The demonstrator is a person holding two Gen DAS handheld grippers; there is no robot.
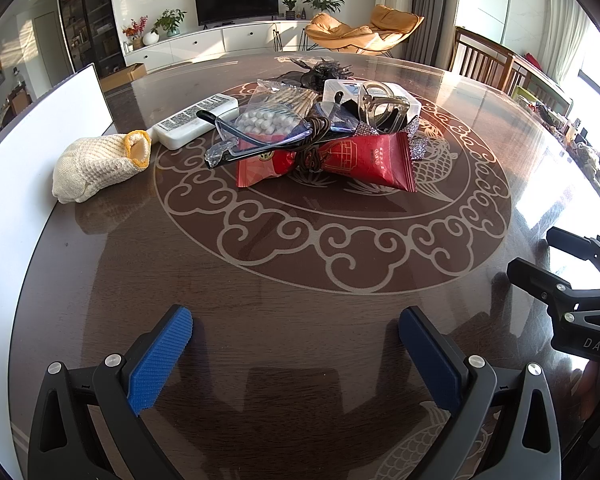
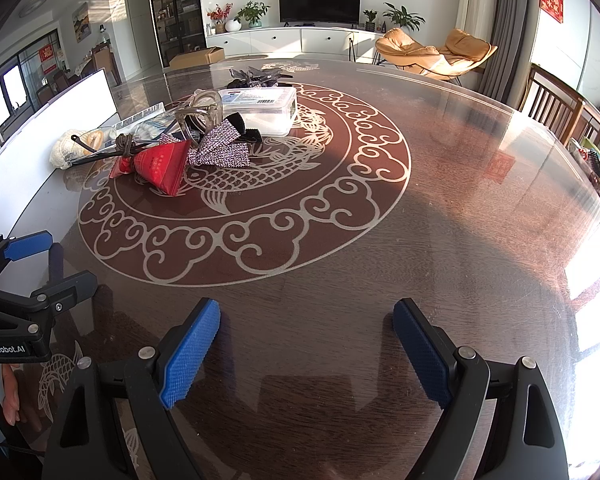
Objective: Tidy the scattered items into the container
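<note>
Clutter sits heaped at the centre of the round patterned table [image 1: 300,360], well ahead of both my grippers and touching neither. Nearest my side of the pile: two red snack packets [image 1: 364,160], w/ dark-framed glasses [image 1: 260,138] and a knotted brown cord [image 1: 314,136] lying across them. Behind those, a bag of cotton swabs [image 1: 268,118], a clear plastic box [image 2: 268,108] w/ a clear hair claw [image 1: 380,108] resting against it, and a sparkly bow [image 2: 220,148]. A white remote [image 1: 198,120] lies just left of the heap; a cream knit sock [image 1: 100,164] w/ orange cuff is further left, apart from the rest. White board [image 1: 40,132] stands along the table's left edge. Left gripper [image 1: 296,328] hovers low over bare tabletop, jaws spread wide, nothing between the blue pads. Right gripper [image 2: 306,320] is the same: jaws wide apart, nothing held, beside the left one on the near side of the table.
</note>
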